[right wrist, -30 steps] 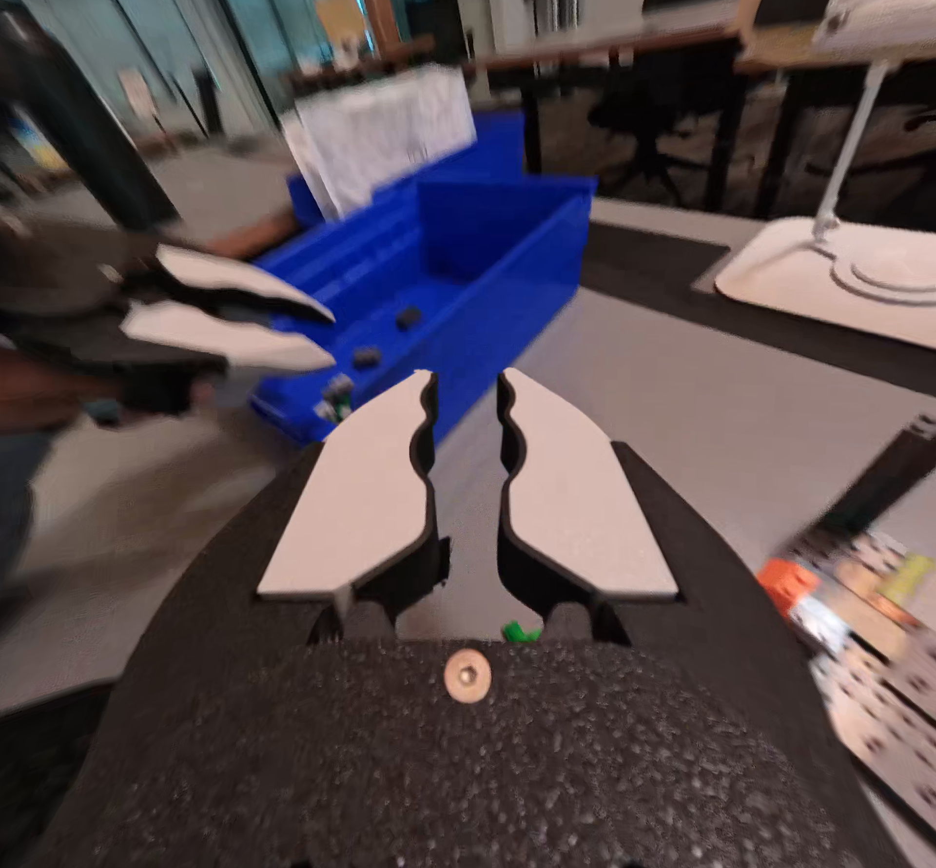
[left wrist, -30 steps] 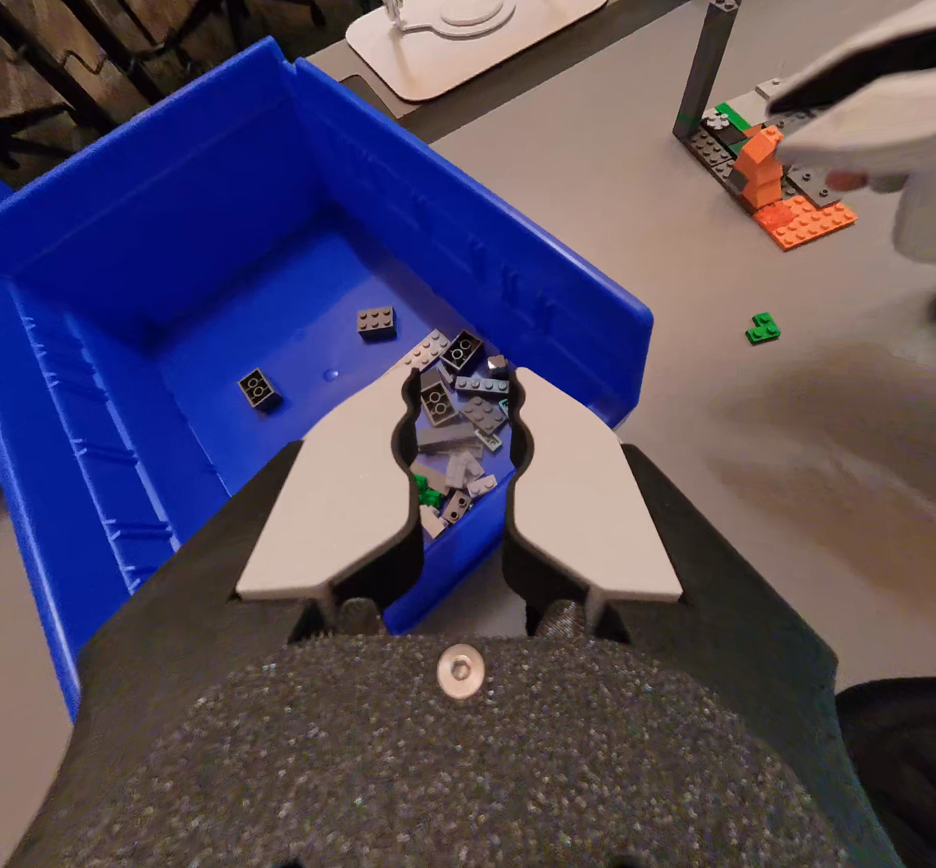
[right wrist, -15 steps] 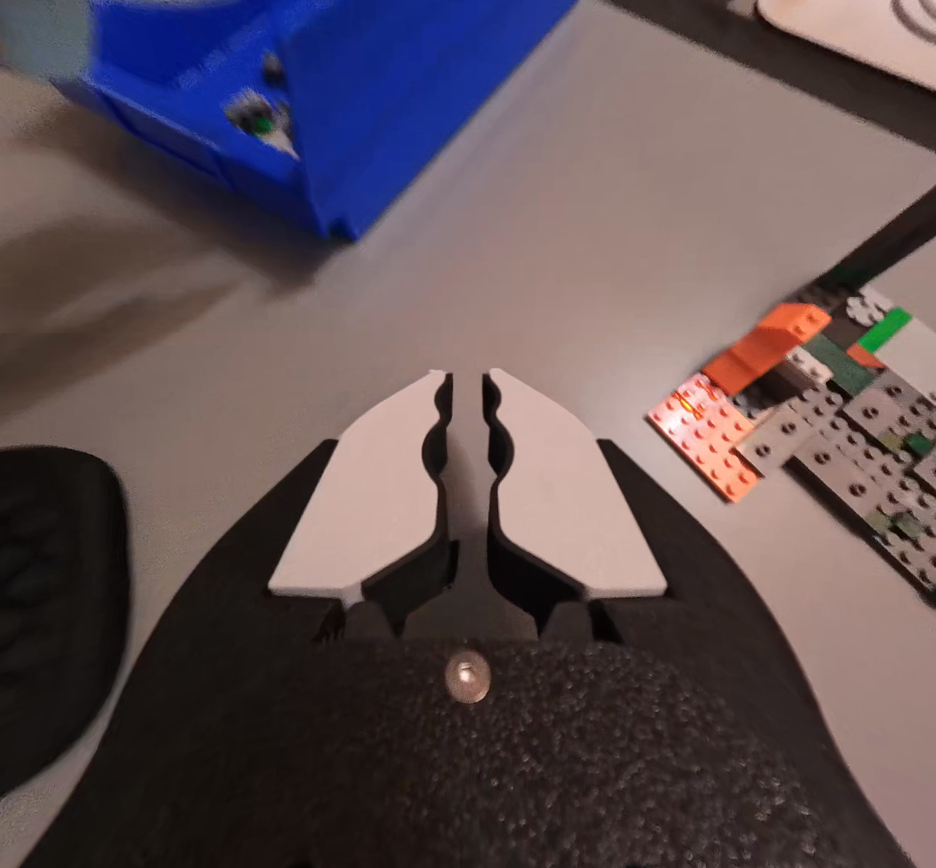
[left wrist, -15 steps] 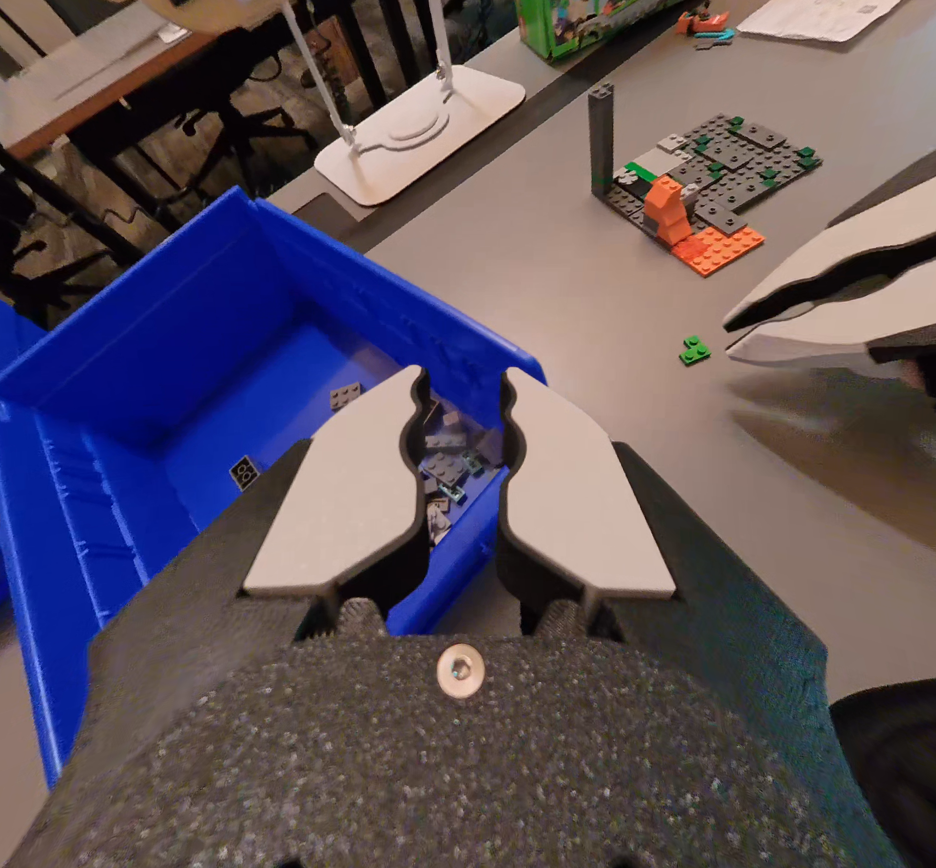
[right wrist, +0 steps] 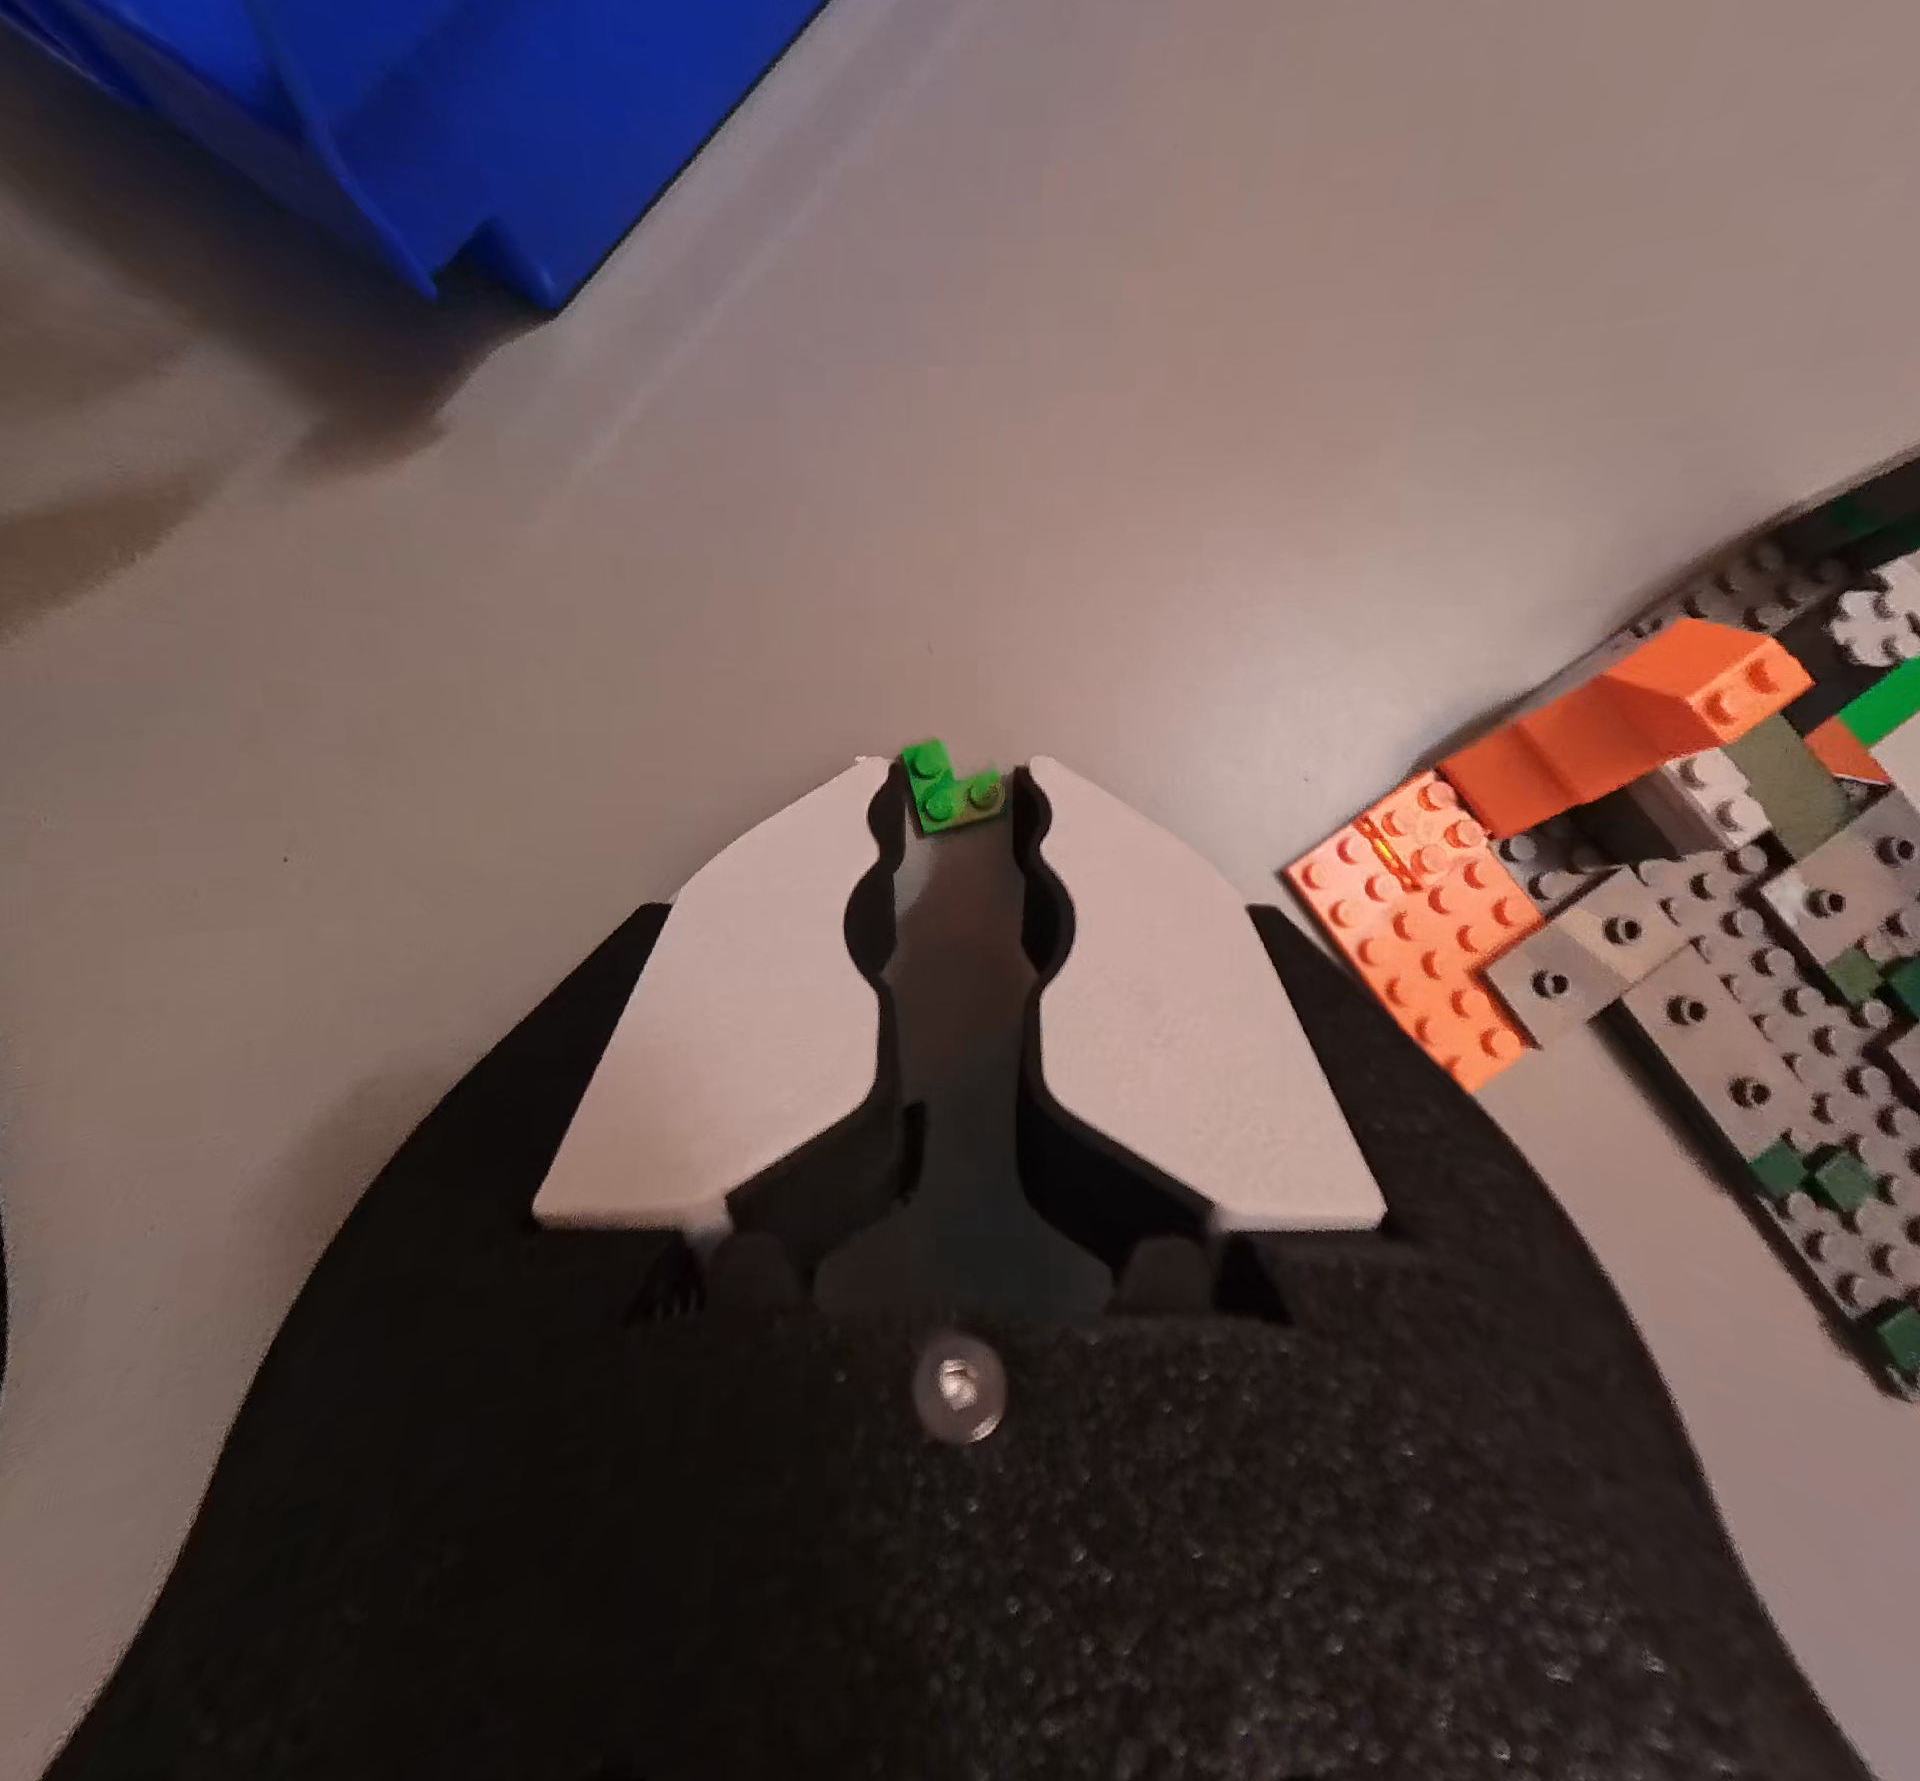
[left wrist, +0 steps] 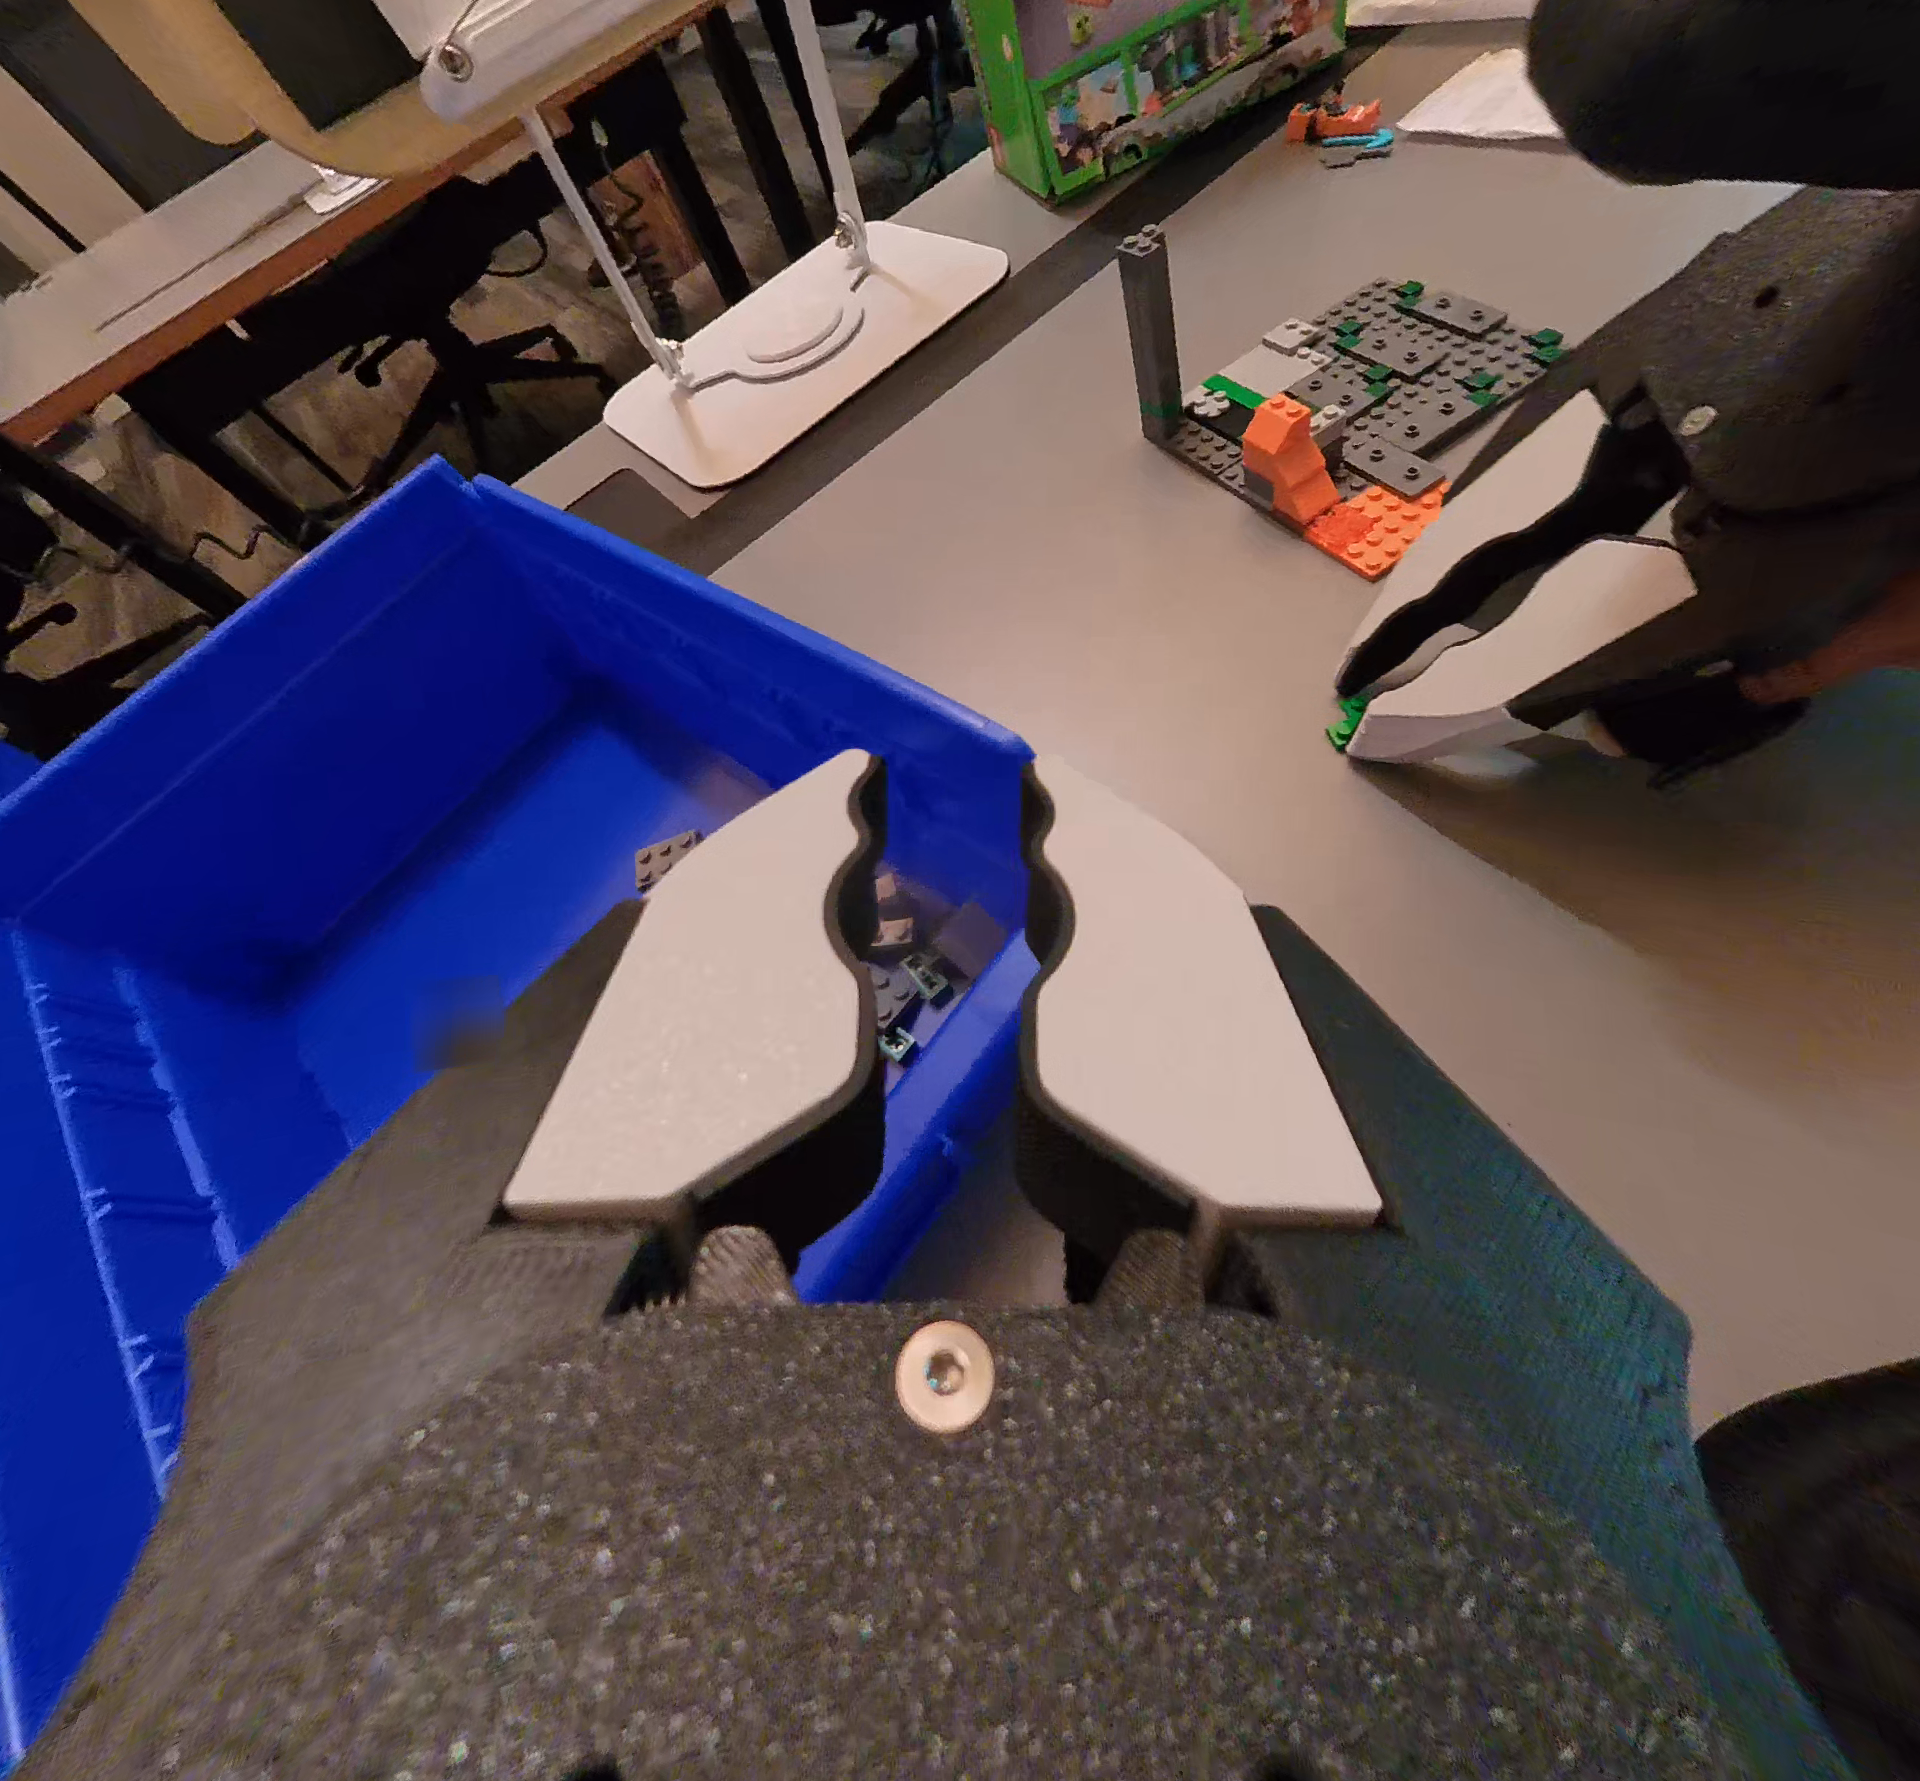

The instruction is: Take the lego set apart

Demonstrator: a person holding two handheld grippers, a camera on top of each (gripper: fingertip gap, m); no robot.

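Grey and matte, the table runs under everything. At nine o'clock in the left wrist view sits the glossy blue bin, hard plastic, with loose grey pieces in its near corner. Over that corner the left gripper hangs empty, its scalloped pale fingers spread. At two o'clock stands the lego set: studded grey plates, an orange sloped stack, a thin dark pillar.

At three o'clock the right gripper is down at the tabletop, fingers parted, not yet pinching, either side of a small green L-shaped plate.

That plate is thin, slick and lies flat; I judge that smooth fingertips closing unevenly could skid over it or flick it across the table.
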